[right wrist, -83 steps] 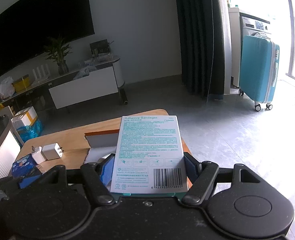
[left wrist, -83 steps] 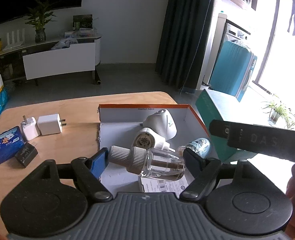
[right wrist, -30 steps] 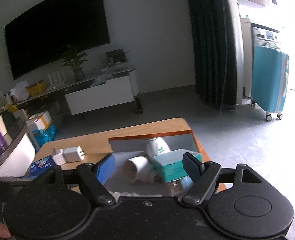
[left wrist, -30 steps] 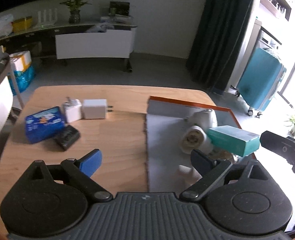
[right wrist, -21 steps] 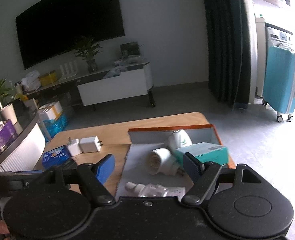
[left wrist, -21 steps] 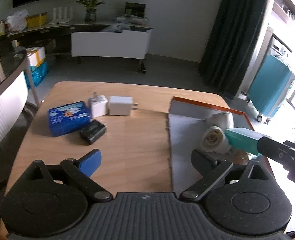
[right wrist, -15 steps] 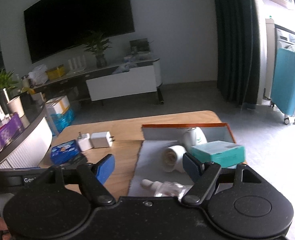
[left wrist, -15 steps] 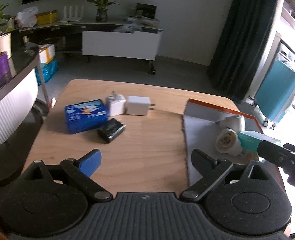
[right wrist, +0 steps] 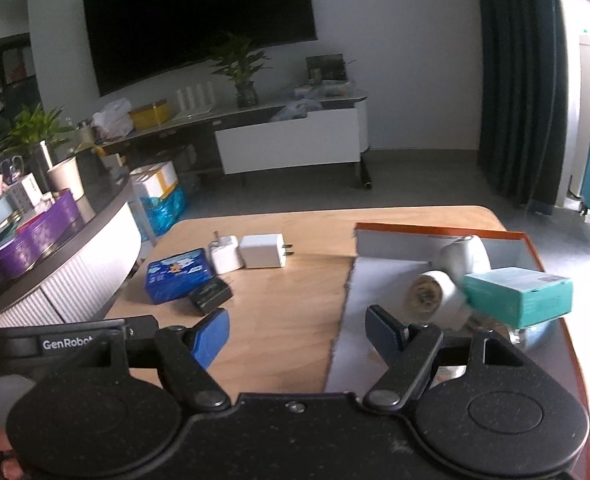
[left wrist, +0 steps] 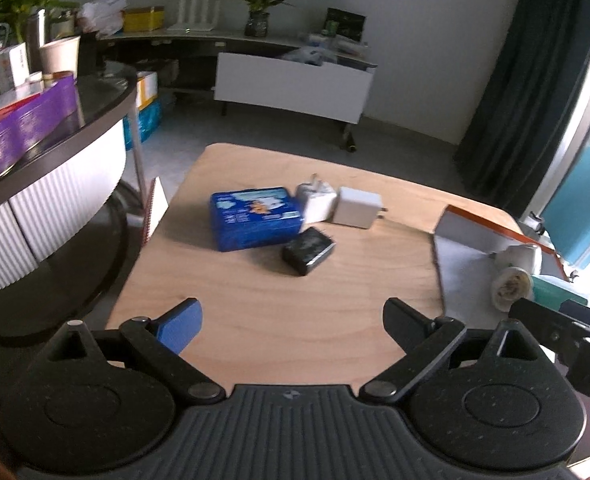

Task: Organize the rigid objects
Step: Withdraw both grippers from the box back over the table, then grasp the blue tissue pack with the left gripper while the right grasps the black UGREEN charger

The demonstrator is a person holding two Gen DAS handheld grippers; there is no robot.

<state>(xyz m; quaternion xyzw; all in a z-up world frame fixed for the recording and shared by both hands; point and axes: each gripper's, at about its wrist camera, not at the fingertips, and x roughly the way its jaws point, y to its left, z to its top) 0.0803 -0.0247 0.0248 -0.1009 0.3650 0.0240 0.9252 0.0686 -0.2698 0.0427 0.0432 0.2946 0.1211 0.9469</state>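
Both grippers hang over the near edge of a wooden table [left wrist: 279, 300]. My left gripper [left wrist: 291, 322] is open and empty, facing a blue tin [left wrist: 255, 218], two white chargers [left wrist: 341, 202] and a small black box [left wrist: 308, 251]. My right gripper [right wrist: 297, 330] is open and empty too. To the right lies an orange-rimmed grey box [right wrist: 383, 276] holding two white plug-in devices [right wrist: 443, 280] and a teal bandage box [right wrist: 519, 290]. The same blue tin [right wrist: 177, 275], chargers [right wrist: 251, 256] and black box [right wrist: 210, 298] show in the right wrist view.
A curved counter [left wrist: 51, 176] with purple tins stands left of the table. A white TV bench [left wrist: 291, 88] and plants line the far wall. A teal suitcase [left wrist: 579, 208] and dark curtains are at the right. The right gripper's body [left wrist: 567, 336] shows beside the left one.
Both grippers have swung left, away from the grey box and toward the loose items. The bandage box and the dropper bottle, held earlier, now lie in the box.
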